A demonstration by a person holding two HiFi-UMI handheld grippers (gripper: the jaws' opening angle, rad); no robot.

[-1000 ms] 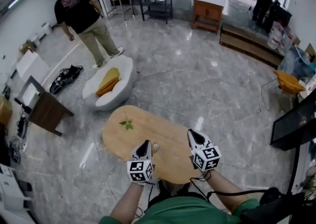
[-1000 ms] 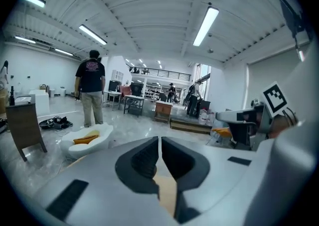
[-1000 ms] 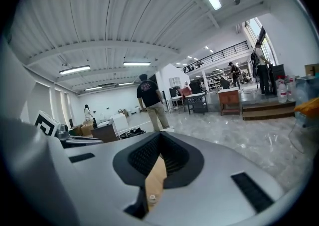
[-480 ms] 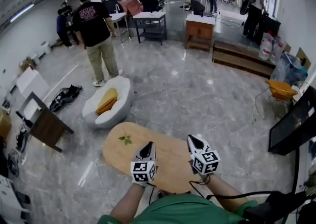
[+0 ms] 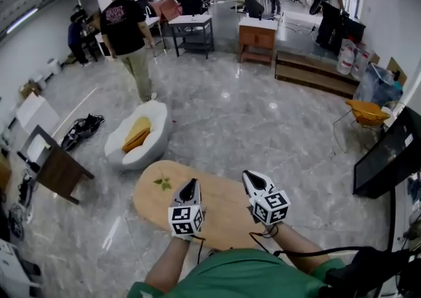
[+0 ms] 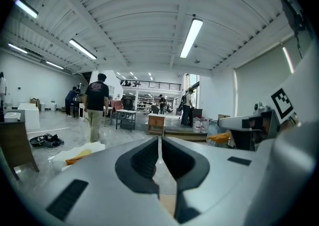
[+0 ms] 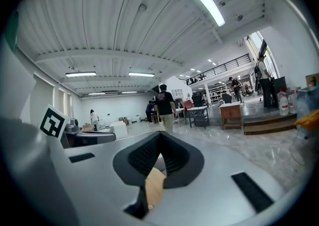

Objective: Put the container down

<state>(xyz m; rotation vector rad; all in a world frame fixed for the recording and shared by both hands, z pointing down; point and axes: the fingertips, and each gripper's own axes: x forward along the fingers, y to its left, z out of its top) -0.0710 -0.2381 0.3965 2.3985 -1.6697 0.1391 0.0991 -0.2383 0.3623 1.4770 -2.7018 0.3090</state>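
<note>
Both grippers hover side by side over the near end of an oval wooden table [image 5: 220, 206] in the head view. My left gripper [image 5: 189, 185] is shut, its dark pads meeting at the tips with nothing between them [image 6: 159, 140]. My right gripper [image 5: 250, 177] is shut too, jaws closed tip to tip and empty [image 7: 159, 134]. Both point level across the room. No container shows in any view. A green leaf mark [image 5: 162, 183] lies on the table's far left part.
A white lounge seat with a yellow cushion [image 5: 138, 133] stands beyond the table. A person in a black shirt [image 5: 128, 27] walks further back. A dark side table [image 5: 56, 168] is left, a black screen [image 5: 385, 158] right, an orange chair [image 5: 367, 112] behind it.
The view has tilted up and both grippers sit slightly higher over the table. A small pale object seen between them a second ago no longer shows. The person has walked farther away.
</note>
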